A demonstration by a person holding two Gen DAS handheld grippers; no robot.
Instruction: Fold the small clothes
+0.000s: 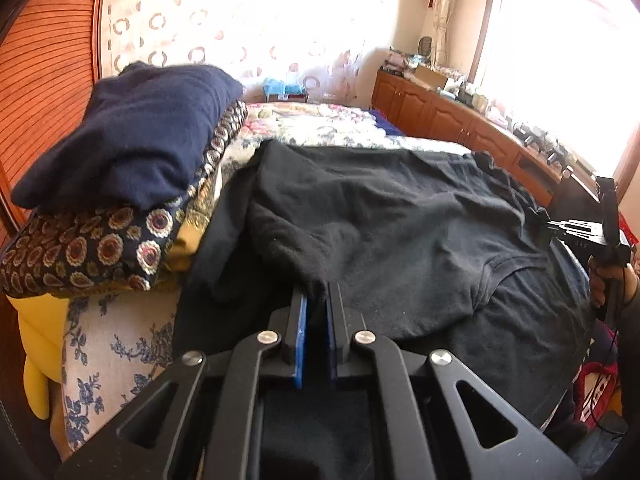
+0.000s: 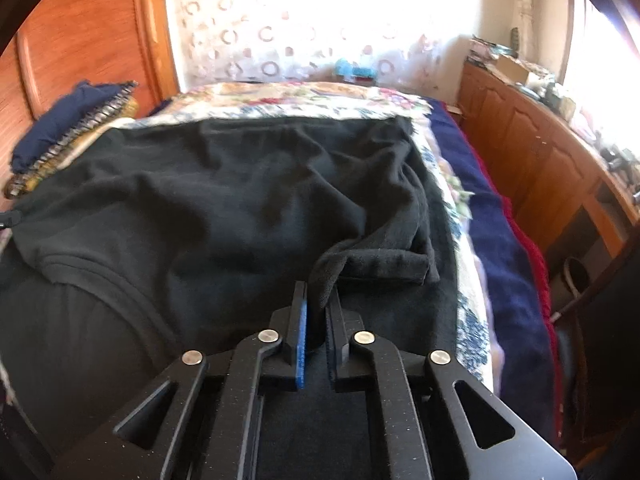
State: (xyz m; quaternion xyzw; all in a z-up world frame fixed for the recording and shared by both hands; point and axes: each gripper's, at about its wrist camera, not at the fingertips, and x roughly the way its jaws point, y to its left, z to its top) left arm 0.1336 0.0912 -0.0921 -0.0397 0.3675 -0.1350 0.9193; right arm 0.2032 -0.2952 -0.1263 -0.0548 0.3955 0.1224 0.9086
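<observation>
A: Our left gripper (image 1: 317, 300) pinches a bunched bit of the black shirt (image 1: 400, 220). The jaws are almost closed on it.

B: Our right gripper (image 2: 320, 300) pinches a fold too. The shirt lies spread on the flowery bed (image 2: 280, 100), beside 1 blue folded cloth (image 1: 132, 136).

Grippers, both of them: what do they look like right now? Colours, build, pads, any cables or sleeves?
The left gripper and right gripper match: matte black linkage arms with round silver pivot pins, triangular cutouts, and blue pads lining the fingers. In the left wrist view the right gripper shows as a black handle unit, held by a hand in a dark sleeve, with a thin black cable trailing below.
</observation>
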